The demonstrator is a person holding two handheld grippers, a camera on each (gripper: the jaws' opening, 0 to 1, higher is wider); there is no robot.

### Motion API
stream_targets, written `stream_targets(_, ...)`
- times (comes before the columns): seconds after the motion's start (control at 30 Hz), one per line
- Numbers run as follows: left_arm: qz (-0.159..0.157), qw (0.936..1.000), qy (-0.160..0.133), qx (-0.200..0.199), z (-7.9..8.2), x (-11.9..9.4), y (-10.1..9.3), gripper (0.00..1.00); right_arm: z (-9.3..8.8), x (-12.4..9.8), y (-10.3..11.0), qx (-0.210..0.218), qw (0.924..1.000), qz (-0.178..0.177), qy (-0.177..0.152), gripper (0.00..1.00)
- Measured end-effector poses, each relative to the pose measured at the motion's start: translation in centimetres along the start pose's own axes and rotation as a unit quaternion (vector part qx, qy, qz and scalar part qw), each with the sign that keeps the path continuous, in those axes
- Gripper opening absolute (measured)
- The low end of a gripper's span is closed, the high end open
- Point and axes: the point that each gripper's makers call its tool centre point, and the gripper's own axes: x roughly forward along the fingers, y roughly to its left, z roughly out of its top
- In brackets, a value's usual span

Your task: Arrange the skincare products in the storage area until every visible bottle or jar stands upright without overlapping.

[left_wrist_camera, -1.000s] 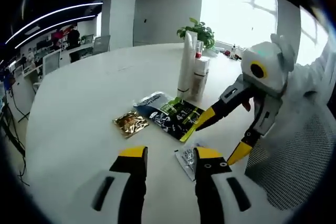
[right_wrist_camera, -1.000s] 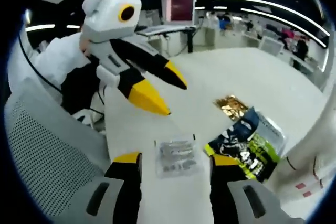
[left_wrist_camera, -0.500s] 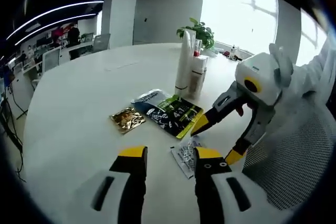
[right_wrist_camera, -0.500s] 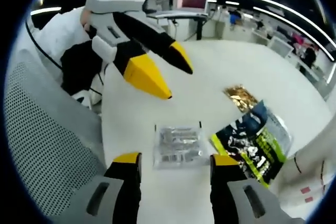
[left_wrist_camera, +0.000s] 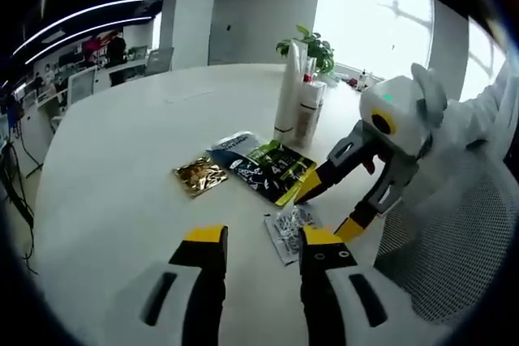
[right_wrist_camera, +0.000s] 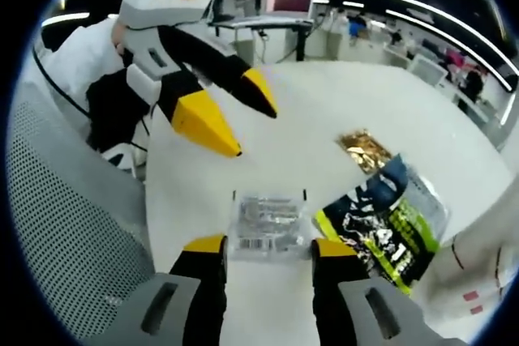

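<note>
A clear sachet [right_wrist_camera: 266, 220] lies flat on the white table [right_wrist_camera: 308, 143], its near edge just ahead of my right gripper [right_wrist_camera: 269, 246], whose jaws stand open on either side of it. Beside it lie a black-and-green pouch [right_wrist_camera: 381, 224] and a small gold sachet [right_wrist_camera: 365, 150]. In the left gripper view the same clear sachet [left_wrist_camera: 288, 228] lies by the right jaw of my open left gripper [left_wrist_camera: 262, 237], which holds nothing. The right gripper [left_wrist_camera: 328, 210] reaches in there over the sachet. Two tall white bottles [left_wrist_camera: 290, 95] stand upright behind the pouch [left_wrist_camera: 263, 168].
A potted plant [left_wrist_camera: 312, 46] stands behind the bottles. A grey mesh chair [right_wrist_camera: 57, 224] sits at the table's edge, next to a person in white. The left gripper [right_wrist_camera: 243, 127] hangs open above the table. Desks and screens fill the far room.
My right gripper has come nearer to the clear sachet and its jaws have narrowed a little. The left gripper has hardly moved.
</note>
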Motion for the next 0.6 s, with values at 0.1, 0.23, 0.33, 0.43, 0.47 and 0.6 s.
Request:
stream_targets(0.1,0.015,0.9989,0.025,0.038,-1.0,-0.2,0.9,0.31,-0.2,0.0,-0.2,0.009,1.0000,0.000,-0.001,0.36)
stream_targets(0.23,0.017,0.9949,0.045,0.088,-1.8,0.0,1.0,0.32,-0.1,-0.2,-0.3,0.053,0.9985,0.007,-0.011,0.36)
stream_targets(0.33,0.010,0.9894,0.048,0.137,-1.7,0.2,0.7,0.36,0.0,-0.4,-0.6,0.082,0.9964,0.011,-0.020,0.36)
stream_targets(0.43,0.013,0.9799,0.044,0.194,-1.4,0.6,0.5,0.39,0.2,-0.5,-0.6,0.121,0.9920,0.019,-0.030,0.36)
stream_targets(0.47,0.012,0.9756,0.048,0.214,-1.5,0.7,0.5,0.40,0.2,-0.5,-0.7,0.131,0.9906,0.021,-0.031,0.36)
stream_targets(0.6,0.001,0.9395,0.053,0.338,-1.4,1.3,-0.6,0.42,0.2,-0.6,-1.0,0.155,0.9869,0.022,-0.038,0.36)
